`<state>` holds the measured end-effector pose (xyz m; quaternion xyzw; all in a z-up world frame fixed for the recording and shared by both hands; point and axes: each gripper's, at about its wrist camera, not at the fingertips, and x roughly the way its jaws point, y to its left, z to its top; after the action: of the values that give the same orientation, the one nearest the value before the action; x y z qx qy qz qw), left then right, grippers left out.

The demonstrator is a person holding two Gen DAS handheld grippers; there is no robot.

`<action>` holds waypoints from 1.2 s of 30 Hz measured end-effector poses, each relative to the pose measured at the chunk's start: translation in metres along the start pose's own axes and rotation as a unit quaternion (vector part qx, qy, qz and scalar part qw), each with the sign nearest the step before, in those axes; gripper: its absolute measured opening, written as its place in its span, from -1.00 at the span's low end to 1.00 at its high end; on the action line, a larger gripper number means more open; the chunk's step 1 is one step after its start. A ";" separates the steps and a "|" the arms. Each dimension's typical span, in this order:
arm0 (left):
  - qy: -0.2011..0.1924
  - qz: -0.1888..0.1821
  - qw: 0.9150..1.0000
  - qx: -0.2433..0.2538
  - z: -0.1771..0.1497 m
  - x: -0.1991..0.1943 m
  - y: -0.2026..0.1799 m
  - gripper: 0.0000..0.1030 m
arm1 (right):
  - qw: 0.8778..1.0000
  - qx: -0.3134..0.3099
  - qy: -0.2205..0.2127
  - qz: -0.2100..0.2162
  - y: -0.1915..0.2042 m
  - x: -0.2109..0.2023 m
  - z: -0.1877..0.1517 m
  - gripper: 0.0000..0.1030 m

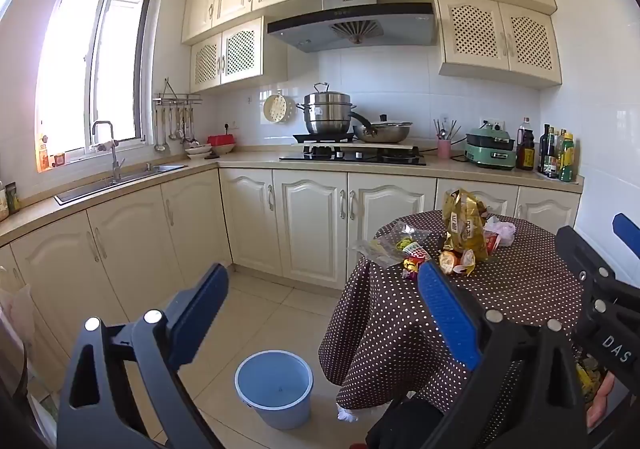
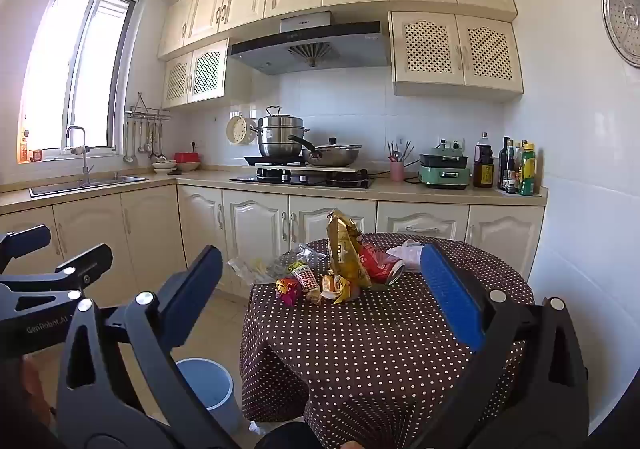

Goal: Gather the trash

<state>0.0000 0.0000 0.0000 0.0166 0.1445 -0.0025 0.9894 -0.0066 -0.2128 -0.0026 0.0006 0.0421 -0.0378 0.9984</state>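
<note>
Gaping wide and empty, jaws of both the "GenRobot.AI"-marked left gripper (image 2: 24, 249) and right gripper (image 2: 320, 281).

Strong daylight pours in through the window (image 1: 96, 65) at the left of both views, blown out to white with a purple-orange fringe along its frame. The white wall tiles (image 2: 560, 153) and cream cabinets (image 1: 312, 221) are evenly bright, with soft shadows under the upper cupboards. Fisheye bending curves the counter (image 2: 280, 185) edge and ceiling lines, and dark vignetting cuts the corners. Focus is sharp throughout.
</note>
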 end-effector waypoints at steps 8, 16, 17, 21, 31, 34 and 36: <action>-0.002 0.000 1.000 0.001 0.000 0.000 0.000 0.83 | 1.000 0.001 0.004 0.000 0.000 0.001 0.000 0.88; -0.002 0.000 1.000 0.002 0.001 0.000 0.000 0.83 | 1.000 0.001 0.008 0.003 0.000 0.003 -0.003 0.88; -0.002 0.000 1.000 0.002 0.001 0.001 0.001 0.83 | 1.000 0.001 0.009 0.003 0.000 0.003 -0.003 0.88; -0.002 0.000 1.000 0.002 0.001 0.001 0.004 0.83 | 1.000 0.001 0.010 0.002 0.002 0.009 -0.007 0.88; -0.003 0.001 1.000 0.002 0.001 0.000 0.002 0.83 | 1.000 -0.002 0.011 0.006 0.007 0.012 -0.007 0.88; -0.003 0.000 1.000 0.002 0.000 0.000 0.003 0.83 | 1.000 -0.003 0.012 0.006 0.008 0.013 -0.008 0.88; -0.003 -0.001 1.000 0.003 0.001 0.000 0.003 0.83 | 1.000 -0.003 0.012 0.006 0.008 0.013 -0.009 0.88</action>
<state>0.0002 0.0034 0.0007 0.0190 0.1415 -0.0036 0.9897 0.0061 -0.2053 -0.0127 -0.0014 0.0539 -0.0319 0.9980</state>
